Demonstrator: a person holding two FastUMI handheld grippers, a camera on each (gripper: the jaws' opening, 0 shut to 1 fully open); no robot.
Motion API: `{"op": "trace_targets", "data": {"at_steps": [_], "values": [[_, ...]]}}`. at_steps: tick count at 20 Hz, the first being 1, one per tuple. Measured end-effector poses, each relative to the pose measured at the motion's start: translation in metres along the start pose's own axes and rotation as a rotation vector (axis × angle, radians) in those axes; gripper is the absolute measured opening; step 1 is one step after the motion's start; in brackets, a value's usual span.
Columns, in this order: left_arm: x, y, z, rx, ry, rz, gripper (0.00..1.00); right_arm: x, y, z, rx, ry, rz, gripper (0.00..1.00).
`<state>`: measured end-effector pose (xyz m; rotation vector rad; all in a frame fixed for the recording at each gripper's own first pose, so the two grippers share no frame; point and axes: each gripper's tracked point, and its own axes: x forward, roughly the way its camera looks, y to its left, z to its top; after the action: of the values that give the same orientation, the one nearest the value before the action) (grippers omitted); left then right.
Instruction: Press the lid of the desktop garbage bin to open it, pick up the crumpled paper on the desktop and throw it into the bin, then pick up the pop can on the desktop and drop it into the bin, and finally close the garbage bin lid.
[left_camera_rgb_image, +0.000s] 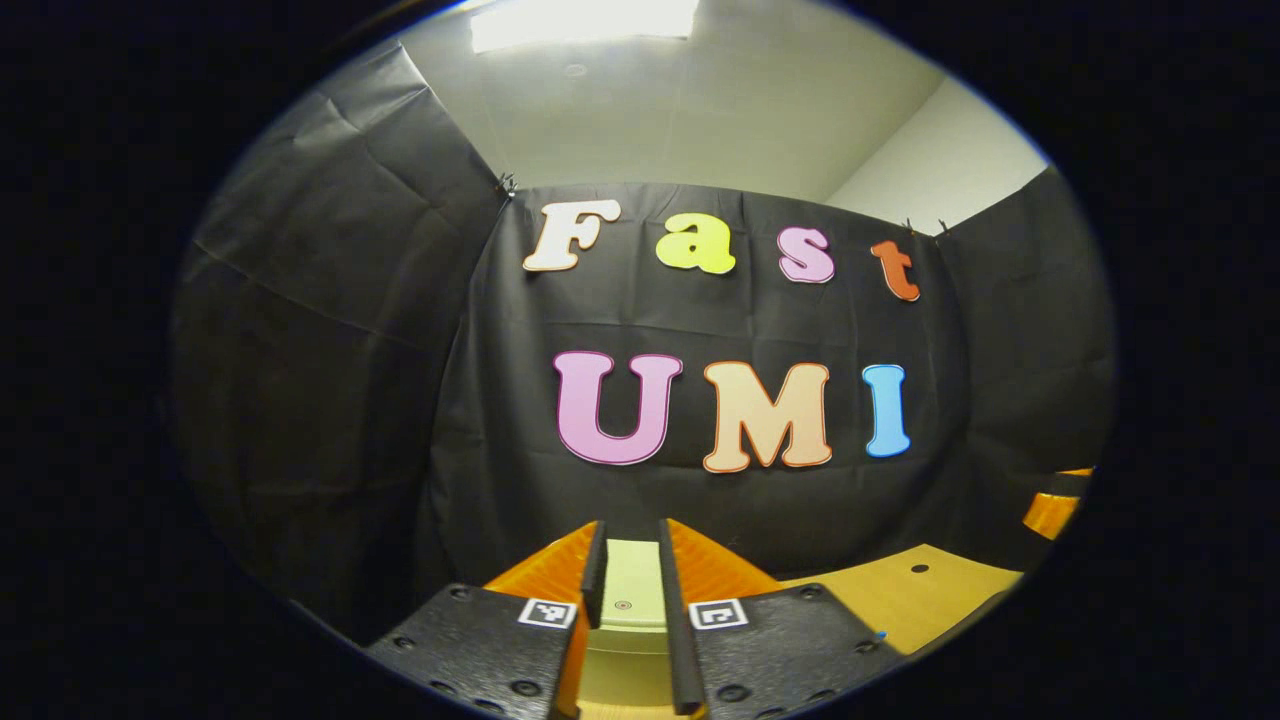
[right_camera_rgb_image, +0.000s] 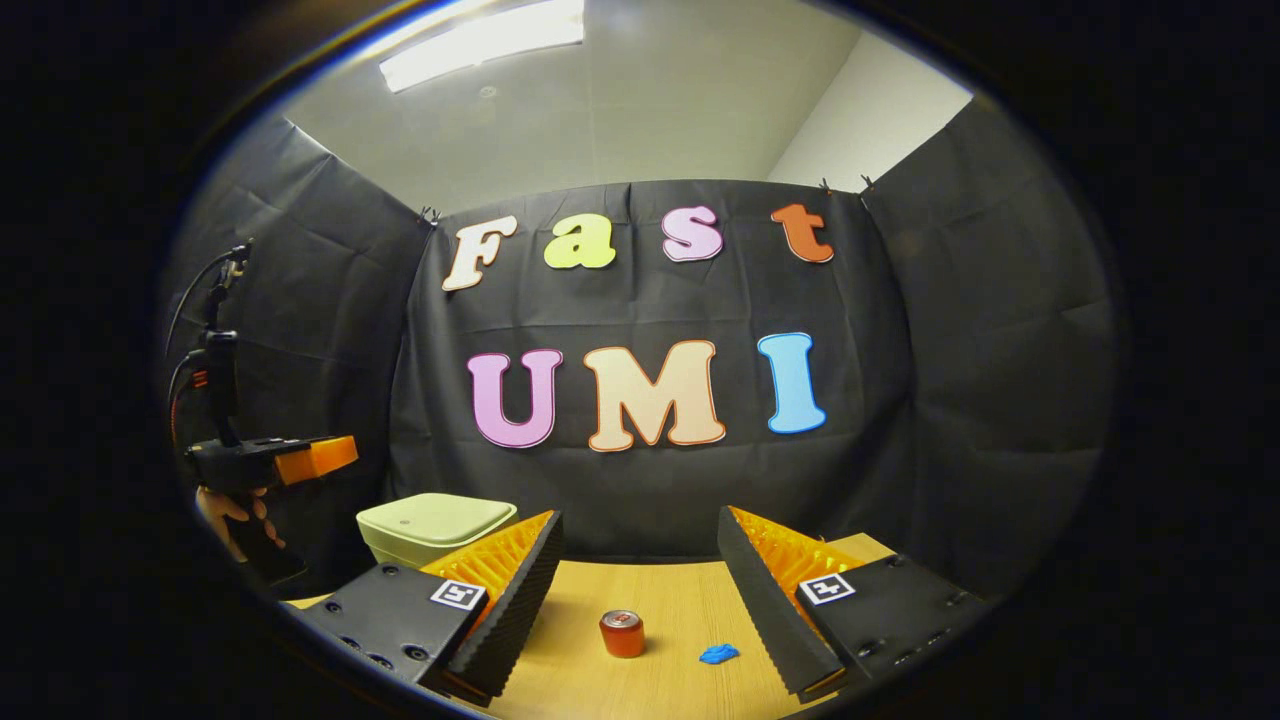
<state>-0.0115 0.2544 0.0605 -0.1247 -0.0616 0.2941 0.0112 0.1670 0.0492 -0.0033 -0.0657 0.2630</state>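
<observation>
With the bin (right_camera_rgb_image: 436, 527) still lidded, left of the wide-open right tongs (right_camera_rgb_image: 640, 580) and straight ahead between the near-closed, empty left tongs (left_camera_rgb_image: 632, 590), its stiff lid probably needs one firm press (centre looks safest).

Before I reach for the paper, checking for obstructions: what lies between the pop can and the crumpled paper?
Nothing: in the right gripper view, bare table separates the pop can from the crumpled paper.
</observation>
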Motion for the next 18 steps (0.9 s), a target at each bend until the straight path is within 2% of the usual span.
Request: {"op": "trace_targets", "data": {"at_steps": [2, 3, 4, 7, 11, 14, 15, 17, 18], "values": [[0.010, 0.008, -0.006, -0.009, 0.024, 0.011, 0.10, 0.000, -0.001, 0.002, -0.002, 0.002, -0.002, 0.97], [0.016, 0.010, -0.010, -0.022, 0.035, 0.002, 0.03, -0.001, -0.003, 0.002, -0.003, 0.001, -0.005, 0.99], [0.023, 0.005, -0.020, -0.041, 0.064, -0.034, 0.00, -0.002, -0.003, 0.002, -0.003, 0.001, -0.007, 0.99], [0.035, -0.010, -0.059, -0.066, 0.196, -0.128, 0.00, -0.006, -0.010, -0.006, -0.003, 0.019, -0.021, 0.98], [0.053, -0.003, -0.099, -0.024, 0.303, -0.106, 0.00, -0.015, -0.022, -0.011, -0.015, 0.039, -0.054, 0.98], [0.050, 0.001, -0.121, -0.034, 0.357, -0.085, 0.00, -0.020, -0.032, -0.012, -0.022, 0.043, -0.077, 0.98], [0.052, 0.002, -0.115, -0.040, 0.321, -0.077, 0.00, -0.020, -0.034, -0.012, -0.020, 0.046, -0.081, 0.98], [0.053, 0.000, -0.123, -0.112, 0.324, -0.075, 0.00, -0.020, -0.037, -0.016, -0.018, 0.058, -0.085, 0.98], [0.047, -0.004, -0.126, -0.140, 0.336, -0.102, 0.00, -0.020, -0.039, -0.018, -0.022, 0.065, -0.087, 0.98]]}}
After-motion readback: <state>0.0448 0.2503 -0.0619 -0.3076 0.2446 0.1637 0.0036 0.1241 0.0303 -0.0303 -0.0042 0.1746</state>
